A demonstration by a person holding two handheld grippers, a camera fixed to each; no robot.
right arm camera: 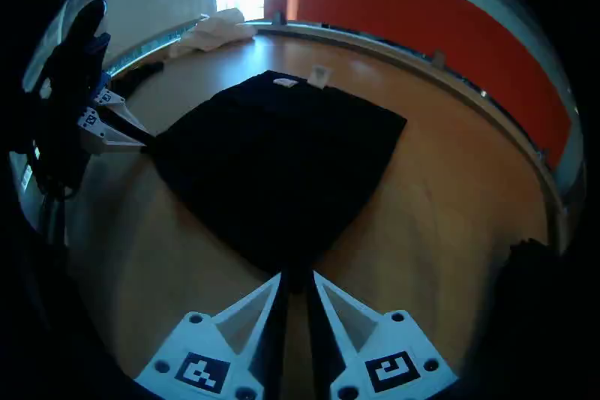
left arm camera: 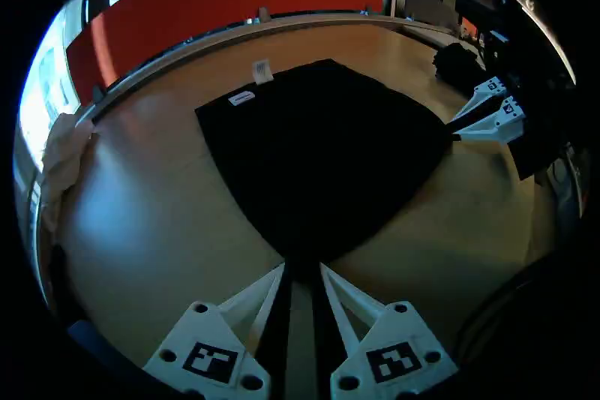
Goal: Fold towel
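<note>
Black towel [left arm camera: 322, 152], corners pinched and hidden by left gripper [left arm camera: 302, 269], right gripper [right arm camera: 298, 274]

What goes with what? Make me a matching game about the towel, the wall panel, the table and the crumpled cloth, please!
Things:
1. towel
2. wall panel
3. table
4. crumpled cloth

Colour or place:
A. red, behind the table
B. pale cream, heaped at the table's far edge
C. black, spread out flat
D. brown wood, under everything

Pairs: 1-C, 2-A, 3-D, 4-B
</note>
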